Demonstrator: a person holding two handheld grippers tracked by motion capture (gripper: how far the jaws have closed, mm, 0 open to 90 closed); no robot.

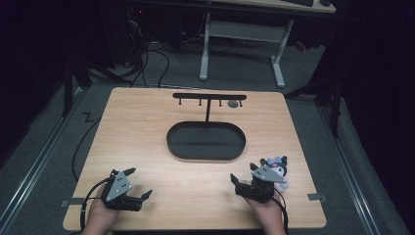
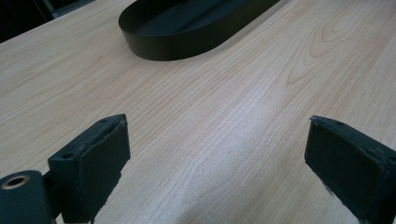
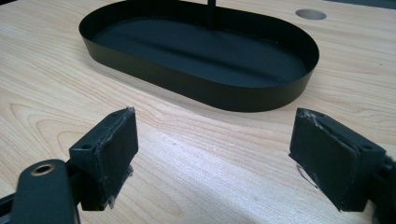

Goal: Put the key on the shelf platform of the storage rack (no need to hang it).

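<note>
Beside right gripper [image 1: 243,182], open: plush toy [image 1: 275,167], no legible writing.

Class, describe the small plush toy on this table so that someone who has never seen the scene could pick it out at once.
Start at the wooden table and find the black oval tray at its middle. Move to the near right corner, where the right gripper lies with its jaws open; the plush toy sits just beside it. It is the one soft thing here, purple and white with a pale face.

No readable text, label, brand, number or sign appears on anything in these views.
</note>
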